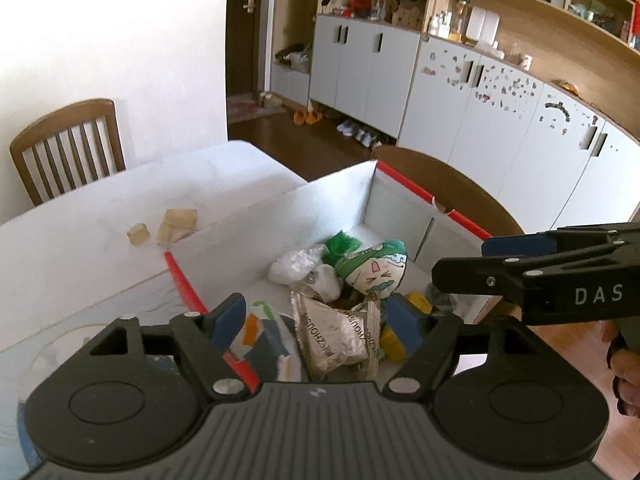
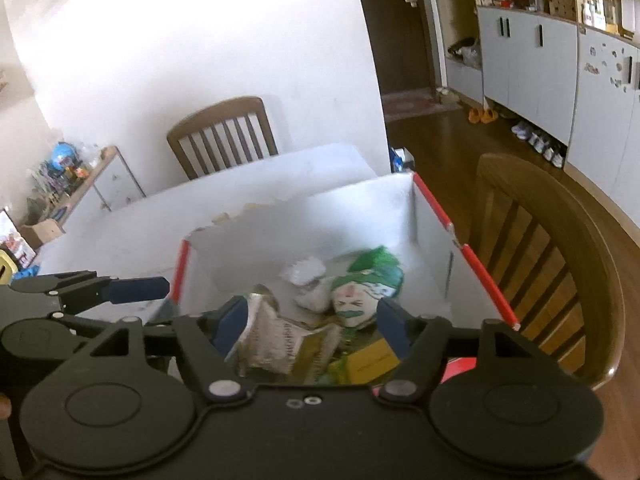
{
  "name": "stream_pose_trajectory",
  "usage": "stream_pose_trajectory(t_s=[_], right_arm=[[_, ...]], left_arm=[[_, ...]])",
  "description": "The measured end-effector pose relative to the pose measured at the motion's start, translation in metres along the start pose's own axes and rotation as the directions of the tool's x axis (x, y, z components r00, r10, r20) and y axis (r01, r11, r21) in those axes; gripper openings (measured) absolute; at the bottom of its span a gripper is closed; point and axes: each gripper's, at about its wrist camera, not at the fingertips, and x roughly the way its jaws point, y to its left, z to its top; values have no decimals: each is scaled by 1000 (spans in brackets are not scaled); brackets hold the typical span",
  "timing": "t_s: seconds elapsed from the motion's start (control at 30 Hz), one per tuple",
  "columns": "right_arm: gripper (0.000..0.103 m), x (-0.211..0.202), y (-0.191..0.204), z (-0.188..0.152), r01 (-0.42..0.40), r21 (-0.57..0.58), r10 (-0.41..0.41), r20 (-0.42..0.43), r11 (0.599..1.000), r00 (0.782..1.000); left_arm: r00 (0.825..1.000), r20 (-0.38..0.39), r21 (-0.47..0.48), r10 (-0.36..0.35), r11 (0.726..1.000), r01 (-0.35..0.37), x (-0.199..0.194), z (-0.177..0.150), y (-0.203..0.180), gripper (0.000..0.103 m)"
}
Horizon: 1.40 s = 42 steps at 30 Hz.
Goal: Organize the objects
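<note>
Our left gripper (image 1: 316, 320) and right gripper (image 2: 312, 320) hover above the white box (image 1: 280, 216), jaws wide apart, gripping nothing.

A: What does the left gripper (image 1: 316, 322) look like, low in its own wrist view?
B: Matte black, with a ribbed grey body at the bottom edge, two round black discs at the lower corners, silver rivets on the linkage arms, and dark blue pads on the fingers (image 1: 229, 317).

A: And the right gripper (image 2: 314, 320)?
B: The same black build, blue pads, silver rivets, two small screws at centre bottom. At the right of the left view its side carries white letters "DAS".
</note>
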Motion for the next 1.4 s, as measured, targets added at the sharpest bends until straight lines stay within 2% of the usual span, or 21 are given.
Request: stream_pose_trajectory(t_s=[0.17, 0.27, 0.4, 0.5, 0.6, 0.8, 0.93, 1.23, 1.4], right_arm=[[81, -15, 14, -1, -12, 5, 12, 47, 1000, 999], [85, -23, 20, -5, -20, 8, 19, 71, 1000, 997], [94, -32, 31, -10, -36, 4, 36, 100, 999, 994], [98, -39, 38, -14, -49, 8, 48, 119, 999, 992], [101, -44, 46, -19, -52, 11, 50, 137, 999, 989], [102, -54, 62, -31, -70, -1, 69, 155, 998, 985], [102, -58, 72, -40, -65, 2, 64, 161, 998, 985], [102, -62, 88, -55, -31, 5, 30, 169, 1000, 985], [102, -60, 96, -62, -17, -4, 17, 166, 1000, 986]], left_arm=[[999, 33, 0, -8, 1000, 8, -21, -2, 10, 78], [999, 52, 0, -14, 1000, 14, -32, -3, 16, 85], [997, 63, 2, -46, 999, 46, -43, -6, 24, 88], [996, 73, 8, -56, 998, 56, -51, -9, 27, 97], [995, 87, 13, -58, 998, 57, -58, -12, 31, 99], [991, 128, 6, -40, 999, 40, -72, -21, 40, 101], [987, 148, -2, -63, 998, 64, -82, -26, 47, 102], [984, 158, -9, -87, 996, 90, -95, -37, 59, 102], [986, 150, -5, -77, 997, 78, -95, -42, 63, 102]])
